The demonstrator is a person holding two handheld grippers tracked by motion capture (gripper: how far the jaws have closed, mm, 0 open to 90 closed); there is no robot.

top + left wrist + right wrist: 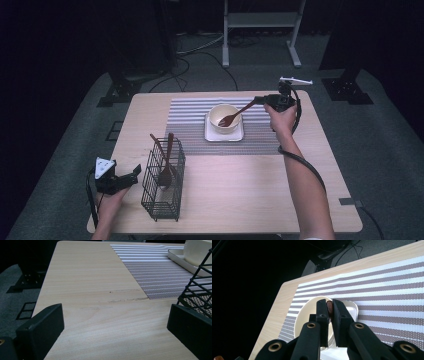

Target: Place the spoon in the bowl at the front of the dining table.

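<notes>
The right tongs (263, 100) are gripping the wooden spoon (235, 115) by its handle, its head dipping into the cream bowl (223, 119) far on the surface (250, 200). Better ease it down gently before releasing. Left tongs (131, 176) are resting open beside the wire caddy (162, 182).

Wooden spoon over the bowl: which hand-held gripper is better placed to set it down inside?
The right hand-held gripper. Its jaws are shut on the wooden spoon, whose head is at the bowl. The left hand-held gripper is open beside the wire basket.
</notes>
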